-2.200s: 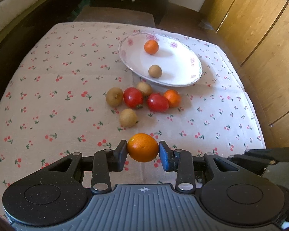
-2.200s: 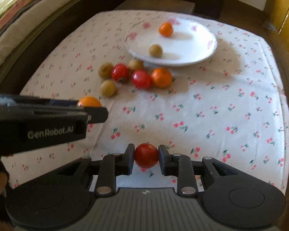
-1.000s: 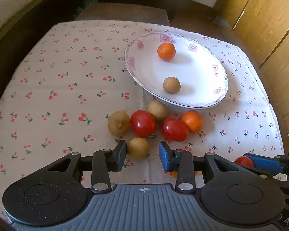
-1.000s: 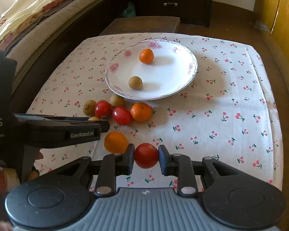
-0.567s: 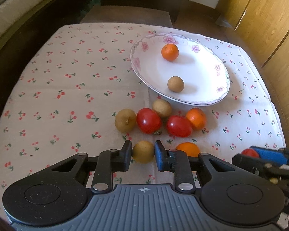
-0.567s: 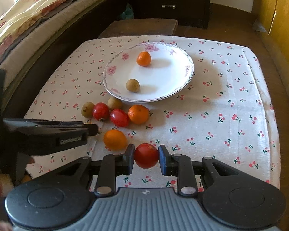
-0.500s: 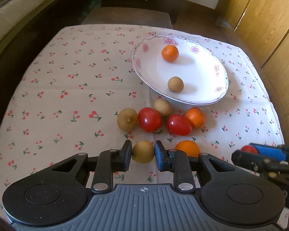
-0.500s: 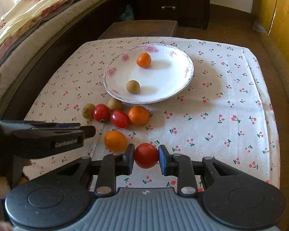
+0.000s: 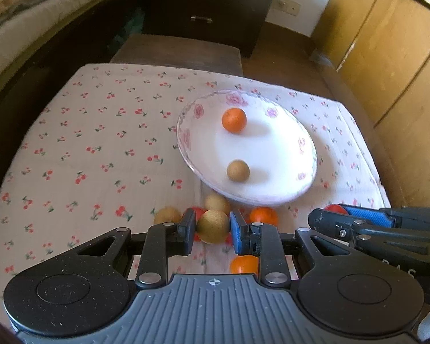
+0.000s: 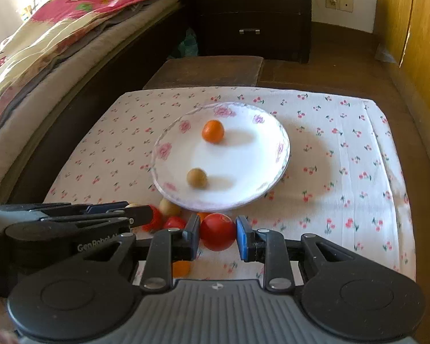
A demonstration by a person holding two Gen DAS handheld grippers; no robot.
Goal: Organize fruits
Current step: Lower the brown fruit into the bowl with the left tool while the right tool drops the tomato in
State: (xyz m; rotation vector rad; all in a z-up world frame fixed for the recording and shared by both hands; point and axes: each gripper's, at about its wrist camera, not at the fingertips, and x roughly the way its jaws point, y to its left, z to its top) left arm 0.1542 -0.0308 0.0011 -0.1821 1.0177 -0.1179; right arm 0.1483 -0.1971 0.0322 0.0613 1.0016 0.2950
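My left gripper [image 9: 212, 230] is shut on a tan round fruit [image 9: 213, 226], held above the cloth just short of the white flowered plate [image 9: 283, 140]. My right gripper [image 10: 217, 235] is shut on a red tomato [image 10: 218, 231], also near the plate [image 10: 261, 157]. On the plate lie a small orange [image 9: 234, 120] and a tan fruit [image 9: 238, 170]. Loose fruit sits on the cloth below the plate: a tan fruit [image 9: 216, 203], another tan one [image 9: 167, 215], an orange [image 9: 263, 216], and a larger orange [image 9: 243, 264] under the left fingers. The red tomatoes are mostly hidden.
The table wears a cherry-print cloth [image 9: 100, 143]. A bed [image 10: 43, 57] runs along the left, a dark drawer unit [image 10: 252, 14] and a low stool [image 10: 209, 70] stand behind the table, and wooden cupboard doors [image 9: 387, 57] line the right.
My left gripper closed on the tan fruit and lifted it off the cloth toward the plate. My right gripper, still holding the tomato, moved closer to the plate.
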